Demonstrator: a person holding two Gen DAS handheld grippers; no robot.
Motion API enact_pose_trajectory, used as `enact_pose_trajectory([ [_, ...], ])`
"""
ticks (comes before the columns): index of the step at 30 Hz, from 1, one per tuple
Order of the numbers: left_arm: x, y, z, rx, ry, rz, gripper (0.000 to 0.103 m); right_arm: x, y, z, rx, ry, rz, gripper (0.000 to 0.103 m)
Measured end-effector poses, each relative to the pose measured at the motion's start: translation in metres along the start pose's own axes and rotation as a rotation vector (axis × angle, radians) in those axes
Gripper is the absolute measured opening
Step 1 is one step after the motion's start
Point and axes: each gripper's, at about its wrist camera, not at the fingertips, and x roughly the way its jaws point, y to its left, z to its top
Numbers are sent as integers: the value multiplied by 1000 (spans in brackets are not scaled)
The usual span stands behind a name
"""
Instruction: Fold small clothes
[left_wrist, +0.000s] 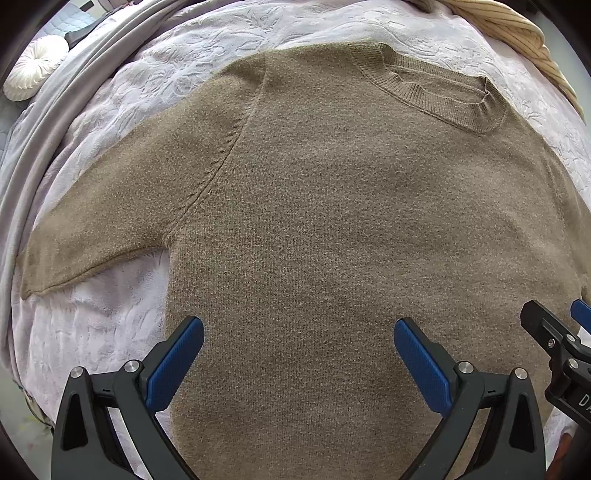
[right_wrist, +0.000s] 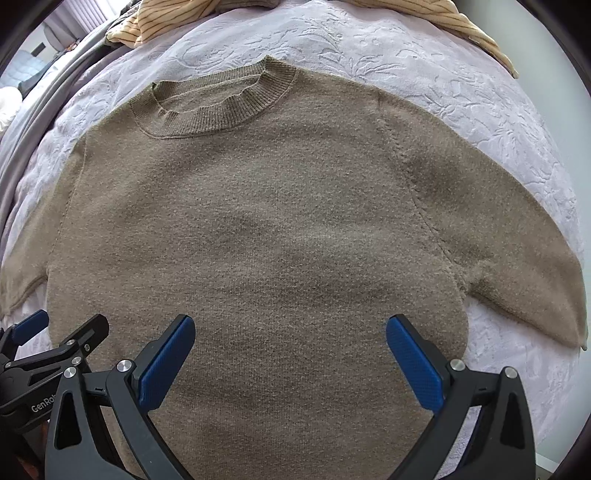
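My left gripper (left_wrist: 299, 332) hangs over the lower body of the sweater (left_wrist: 332, 240), its jaws spread wide with nothing between them; the blue pads (left_wrist: 173, 365) frame bare knit. My right gripper (right_wrist: 290, 332) is just beside it on the same hem end, jaws likewise released and empty, and each camera catches the other gripper at its frame edge. The sweater lies flat and face up on the quilt (left_wrist: 122, 321), a pale embossed cover, with the ribbed collar (right_wrist: 218, 110) at the far end from me. One short sleeve (left_wrist: 99, 229) spreads out to my left, the other sleeve (right_wrist: 517, 258) to my right, both unfolded and resting on the quilt. Beyond the collar, a striped yellow garment (right_wrist: 461, 26) is bunched at the quilt's far edge, apart from the sweater. A round white cushion (left_wrist: 35, 70) sits off to the far left.
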Motion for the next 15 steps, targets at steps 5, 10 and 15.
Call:
enact_pose_trajectory([
  [5,0,0,1,-3,-1,2,103,0,-1,-3,2,-1,-5,103],
  [10,0,-2,2,-3,-3,6,103,-1,-3,-4,3,-2,-8,103],
  [15,-1,-4,3,-5,-6,8,103,-2,-5,-5,2,-3,-10,103],
])
